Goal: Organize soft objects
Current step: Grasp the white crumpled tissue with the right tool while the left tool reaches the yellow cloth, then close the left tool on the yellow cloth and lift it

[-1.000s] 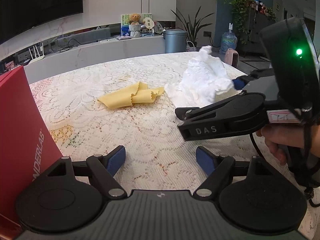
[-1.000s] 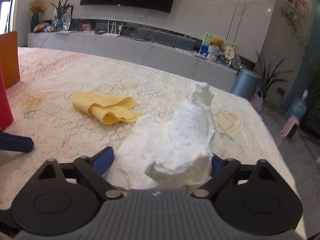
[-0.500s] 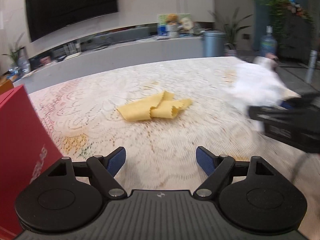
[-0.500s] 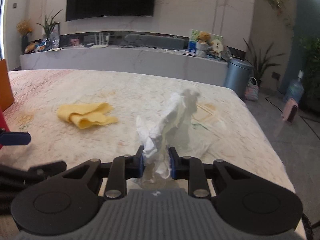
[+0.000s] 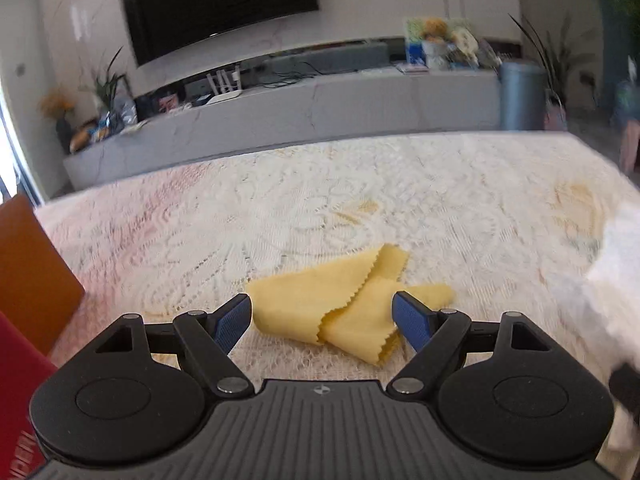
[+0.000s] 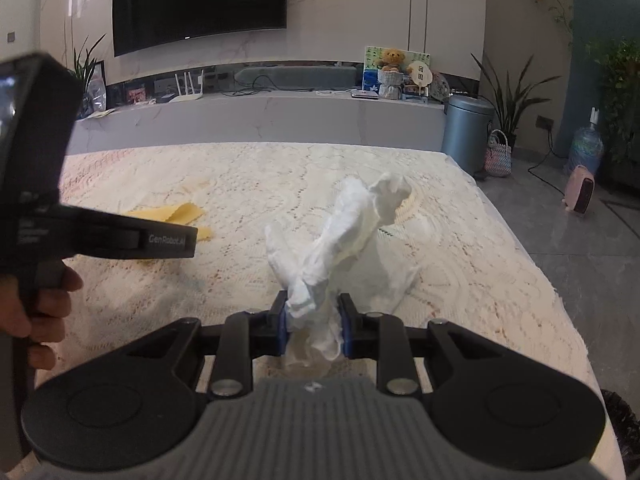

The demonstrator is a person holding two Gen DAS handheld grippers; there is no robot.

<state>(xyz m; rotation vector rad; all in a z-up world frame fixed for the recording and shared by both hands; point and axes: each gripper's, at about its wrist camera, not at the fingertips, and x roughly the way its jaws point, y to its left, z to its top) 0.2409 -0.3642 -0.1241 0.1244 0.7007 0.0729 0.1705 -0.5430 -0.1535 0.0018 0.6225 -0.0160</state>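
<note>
At the left of the lace-covered worktop [image 5: 360, 200], beside an orange board [image 5: 32, 272] and a red box [image 5: 16, 400], the left claw [image 5: 322, 318] stands with its blue pads spread wide, the folded yellow cloth [image 5: 340, 304] lying flat on the lace between and just beyond them, not yet pressed. To the right, the right claw [image 6: 313, 326] is clamped on the lower folds of the crumpled white cloth [image 6: 344, 240]; its jaws have just been closing, and the fabric now bunches between the pads while the rest rises in a loose peak and drapes back onto the lace. In the right wrist view a person's hand [image 6: 28, 312] grips the handle of the left tool. The step in hand appears to be the pick-up of both soft pieces, white first. Next, the left claw likely needs to lower onto the yellow cloth and close on a fold, while the right lifts its cloth free without dragging the lace.
</note>
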